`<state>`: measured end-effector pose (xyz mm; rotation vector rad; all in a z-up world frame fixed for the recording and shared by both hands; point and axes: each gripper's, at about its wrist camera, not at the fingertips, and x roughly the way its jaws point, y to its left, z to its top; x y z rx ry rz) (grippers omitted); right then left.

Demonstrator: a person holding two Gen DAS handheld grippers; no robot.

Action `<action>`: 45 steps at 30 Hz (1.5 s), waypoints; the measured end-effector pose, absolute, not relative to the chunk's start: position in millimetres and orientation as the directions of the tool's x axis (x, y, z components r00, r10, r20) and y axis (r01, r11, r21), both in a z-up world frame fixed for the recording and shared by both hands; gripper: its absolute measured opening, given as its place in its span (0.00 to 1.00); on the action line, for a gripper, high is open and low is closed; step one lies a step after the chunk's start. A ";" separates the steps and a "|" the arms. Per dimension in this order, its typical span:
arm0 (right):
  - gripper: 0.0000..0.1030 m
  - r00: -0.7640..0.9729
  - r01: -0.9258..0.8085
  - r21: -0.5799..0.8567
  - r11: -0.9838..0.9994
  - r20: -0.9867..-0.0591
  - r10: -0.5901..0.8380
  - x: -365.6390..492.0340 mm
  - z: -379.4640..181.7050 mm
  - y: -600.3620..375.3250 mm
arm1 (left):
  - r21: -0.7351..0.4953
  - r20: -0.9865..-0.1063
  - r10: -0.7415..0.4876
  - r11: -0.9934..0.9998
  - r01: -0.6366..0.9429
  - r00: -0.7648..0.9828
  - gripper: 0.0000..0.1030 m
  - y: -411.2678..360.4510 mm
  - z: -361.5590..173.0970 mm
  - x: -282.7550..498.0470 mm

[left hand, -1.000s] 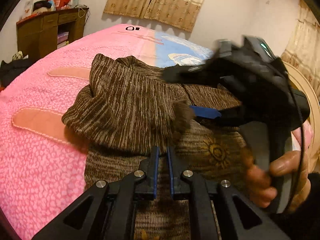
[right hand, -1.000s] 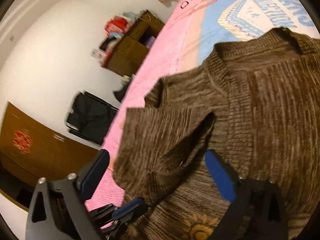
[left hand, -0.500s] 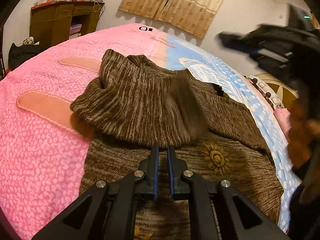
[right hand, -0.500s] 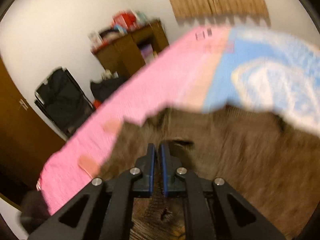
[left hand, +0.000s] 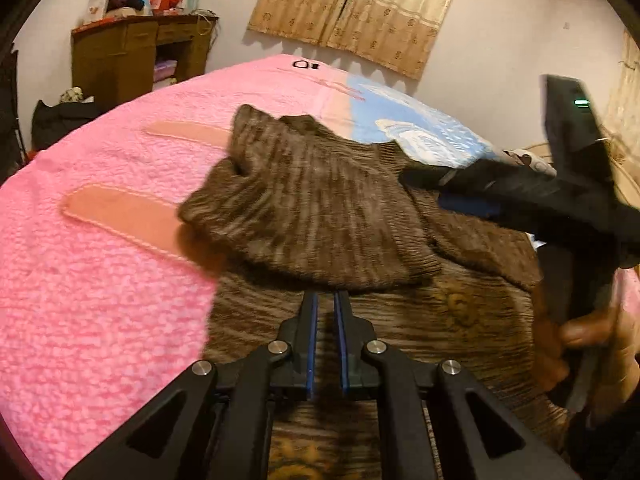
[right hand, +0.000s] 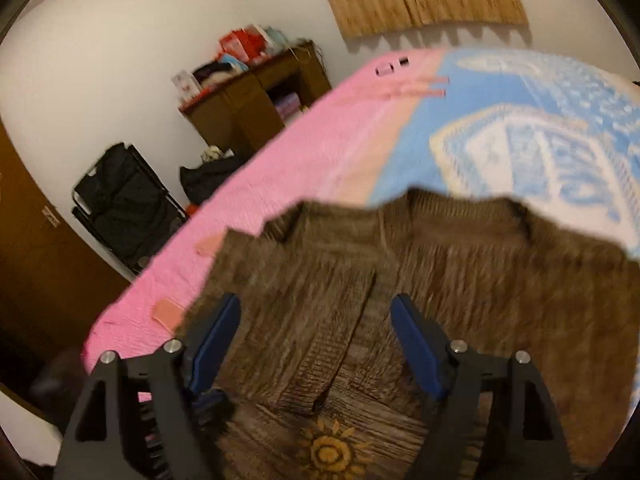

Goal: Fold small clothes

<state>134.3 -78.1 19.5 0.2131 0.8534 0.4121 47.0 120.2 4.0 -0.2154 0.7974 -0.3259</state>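
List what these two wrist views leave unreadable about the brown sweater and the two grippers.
- Sweater hem: cut off at the bottom edge of both views, behind the gripper bodies.
- Its right sleeve: hidden in the left wrist view by the right gripper and the hand.
- Left gripper: jaws shut; whether they pinch any knit cannot be told.
- Right gripper: jaws just opened, nothing clamped; motion blur hides the knit detail.

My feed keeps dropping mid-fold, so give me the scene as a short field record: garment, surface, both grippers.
garment: brown knit sweater, sleeve folded across the body
surface: pink and blue blanket on a bed
left gripper: shut, nothing seen between its fingers, at the sleeve's lower edge
right gripper: open over the sweater, jaws just opening, holding nothing
background: wooden desk, curtains
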 end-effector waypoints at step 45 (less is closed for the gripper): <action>0.68 0.781 -0.227 -0.006 0.974 -0.599 0.179 118.1 80.1 -117.5 | -0.232 -0.656 -0.269 0.961 0.150 0.705 0.08 106.5 12.7 78.1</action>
